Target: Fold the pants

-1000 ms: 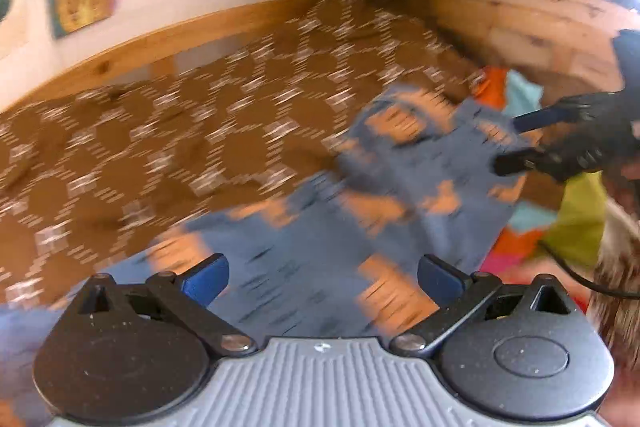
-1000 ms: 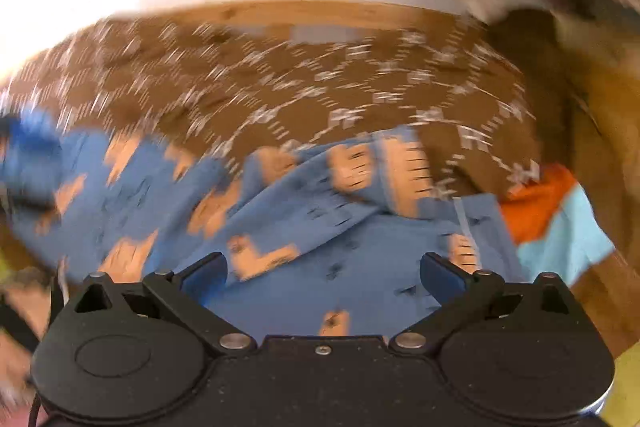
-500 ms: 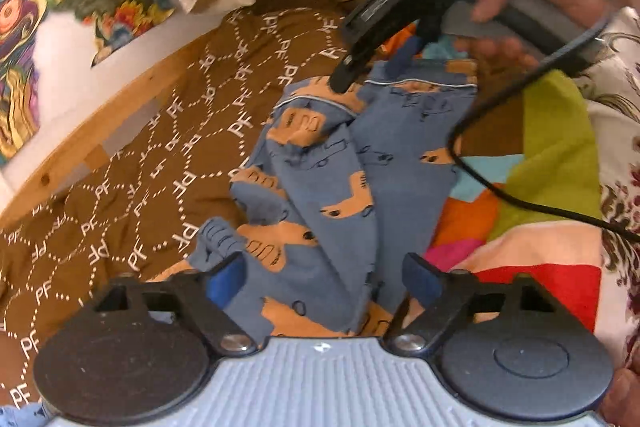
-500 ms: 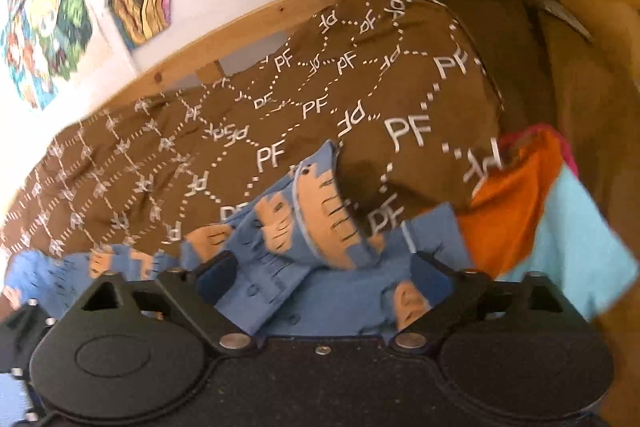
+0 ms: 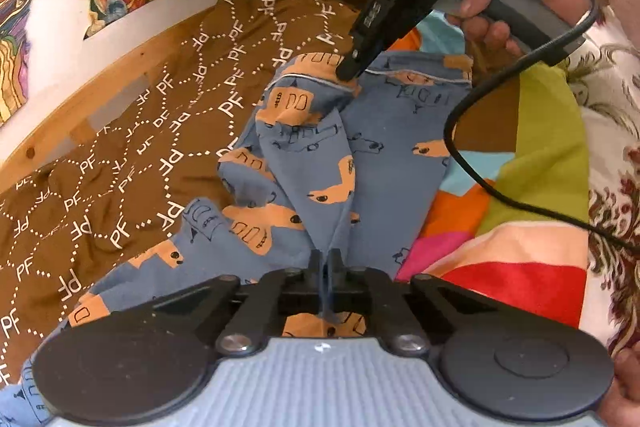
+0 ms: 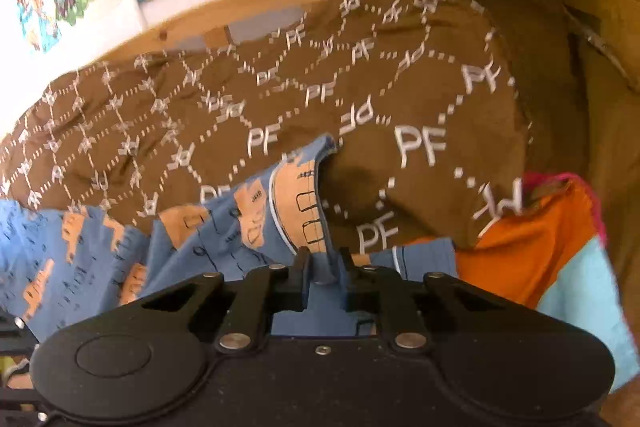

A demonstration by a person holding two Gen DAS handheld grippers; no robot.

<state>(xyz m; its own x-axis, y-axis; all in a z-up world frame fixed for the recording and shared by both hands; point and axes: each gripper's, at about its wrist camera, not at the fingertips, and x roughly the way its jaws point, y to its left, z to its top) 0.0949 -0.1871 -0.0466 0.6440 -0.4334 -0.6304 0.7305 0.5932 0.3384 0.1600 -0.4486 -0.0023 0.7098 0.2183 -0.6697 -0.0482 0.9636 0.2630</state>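
Warm, bright daylight fills both views. Left wrist view: mostly sharp; the wall (image 5: 76,23) to the upper left and the far upper right corner are overexposed, and the right gripper (image 5: 347,70) casts a small dark shadow on the pants (image 5: 384,131) beneath it. Right wrist view: motion blur smears the pants (image 6: 80,251) left of the gripper and the bedspread (image 6: 280,99) lettering ahead. Fisheye distortion bends the bed frame (image 5: 96,95); corners vignette black.

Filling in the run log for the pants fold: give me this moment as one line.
stage: grasp | left gripper: shut on pants fold | right gripper: shut on pants at waistband | surface: brown PF blanket
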